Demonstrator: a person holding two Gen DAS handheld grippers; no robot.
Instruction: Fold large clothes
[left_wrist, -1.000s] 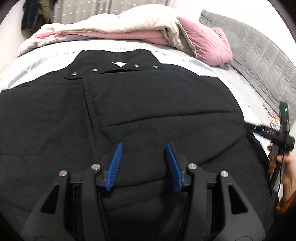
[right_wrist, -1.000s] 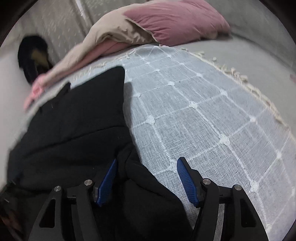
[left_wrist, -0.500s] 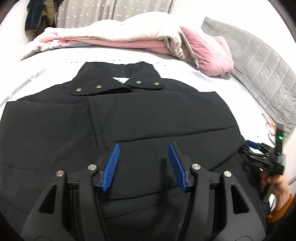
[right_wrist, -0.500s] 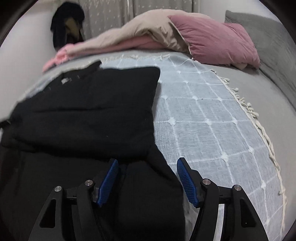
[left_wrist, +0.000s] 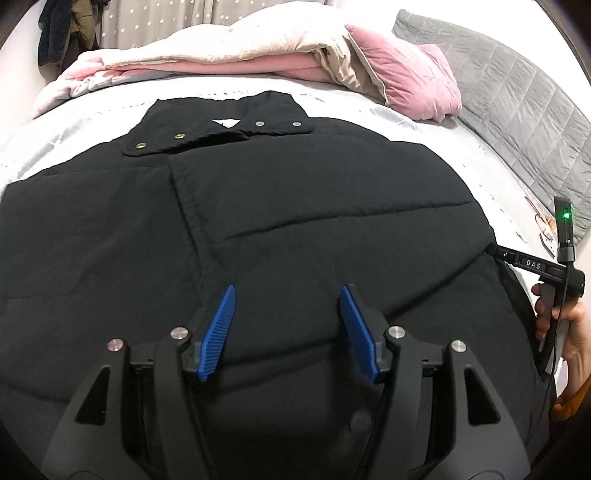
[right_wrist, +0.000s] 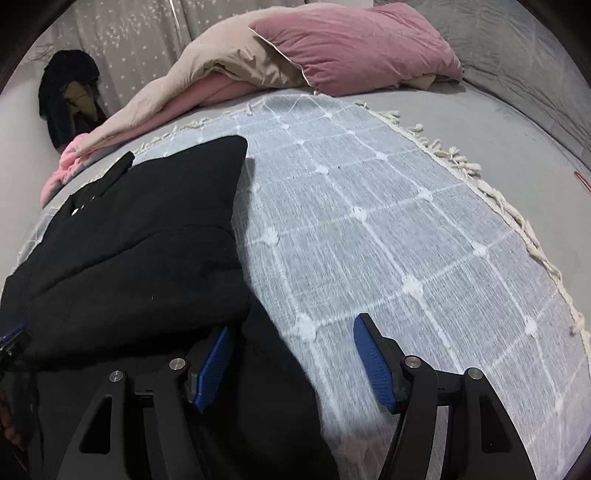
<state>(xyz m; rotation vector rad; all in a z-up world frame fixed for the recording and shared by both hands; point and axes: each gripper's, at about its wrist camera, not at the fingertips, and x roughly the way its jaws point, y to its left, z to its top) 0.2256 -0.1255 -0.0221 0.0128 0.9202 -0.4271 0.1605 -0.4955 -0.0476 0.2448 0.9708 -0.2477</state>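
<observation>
A black padded jacket lies spread flat on the bed, with its snap collar at the far side. My left gripper hovers over the jacket's lower middle. Its jaws are opening, and no fabric is pinched between the blue pads. My right gripper is open at the jacket's right edge, its left pad over black fabric and its right pad over the pale blue checked throw. The left wrist view shows the right gripper at the jacket's right side, held by a hand.
A cream and pink duvet and a pink pillow are piled at the far side of the bed. A grey quilted cover runs along the right. Glasses lie near it. Dark clothes hang by the starred curtain.
The left gripper's pads stand wider apart than a second ago. The right wrist view swung left over the jacket half a second ago and has come back to its right edge.
</observation>
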